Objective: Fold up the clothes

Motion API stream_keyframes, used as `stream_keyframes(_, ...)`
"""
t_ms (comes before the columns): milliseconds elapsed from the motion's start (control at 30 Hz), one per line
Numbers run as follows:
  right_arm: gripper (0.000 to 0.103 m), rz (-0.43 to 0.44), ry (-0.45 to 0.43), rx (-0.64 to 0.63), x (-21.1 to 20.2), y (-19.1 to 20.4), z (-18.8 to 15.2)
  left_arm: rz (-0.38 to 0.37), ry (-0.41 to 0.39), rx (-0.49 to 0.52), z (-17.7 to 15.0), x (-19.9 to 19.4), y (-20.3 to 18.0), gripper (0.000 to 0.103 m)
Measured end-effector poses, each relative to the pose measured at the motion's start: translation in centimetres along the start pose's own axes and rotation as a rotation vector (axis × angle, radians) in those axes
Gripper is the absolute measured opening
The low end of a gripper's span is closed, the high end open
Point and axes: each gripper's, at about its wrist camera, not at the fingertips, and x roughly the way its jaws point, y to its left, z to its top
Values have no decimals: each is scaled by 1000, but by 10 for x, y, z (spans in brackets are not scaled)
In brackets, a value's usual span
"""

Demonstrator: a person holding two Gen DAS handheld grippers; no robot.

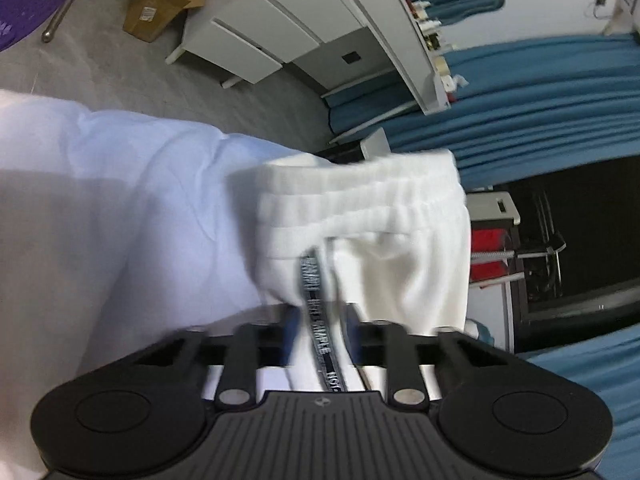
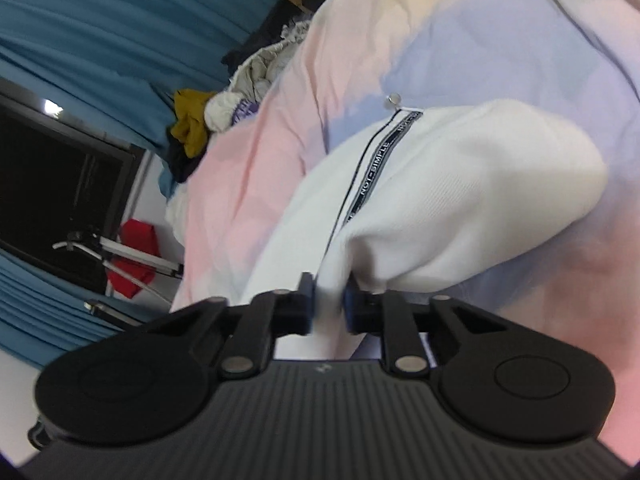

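A pair of white shorts (image 1: 372, 216) with a ribbed elastic waistband hangs bunched over the pale lilac bed sheet (image 1: 100, 200). Its black lettered drawstring (image 1: 314, 312) runs down between the blue pads of my left gripper (image 1: 320, 324), which is shut on the cloth and the string. In the right wrist view the white shorts (image 2: 480, 200) lie on the pink and lilac sheet (image 2: 256, 184), with the lettered drawstring (image 2: 376, 164) across them. A fold of their white fabric is pinched in my shut right gripper (image 2: 328, 304).
Beyond the bed edge stand a white drawer cabinet (image 1: 256, 36), a cardboard box (image 1: 156, 12) on the grey floor and blue curtains (image 1: 540, 92). A heap of other clothes (image 2: 208, 120) lies at the bed's far side, beside a dark window (image 2: 60, 184) and a red cloth (image 2: 136, 256).
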Motion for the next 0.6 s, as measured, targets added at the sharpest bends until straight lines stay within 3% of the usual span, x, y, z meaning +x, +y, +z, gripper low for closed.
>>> stream_keyframes(200, 12, 127, -87, -71, -23, 22, 7, -107, 8, 2, 19, -16, -5, 0)
stream_keyframes(367, 12, 254, -215, -159, -60, 38, 8, -194, -104, 54, 40, -67, -29, 0)
stream_keyframes(467, 12, 232, -223, -156, -76, 37, 7, -191, -88, 84, 45, -84, -32, 0)
stream_keyframes(600, 12, 100, -115, -40, -66, 9, 12, -138, -27, 45, 41, -84, -18, 2)
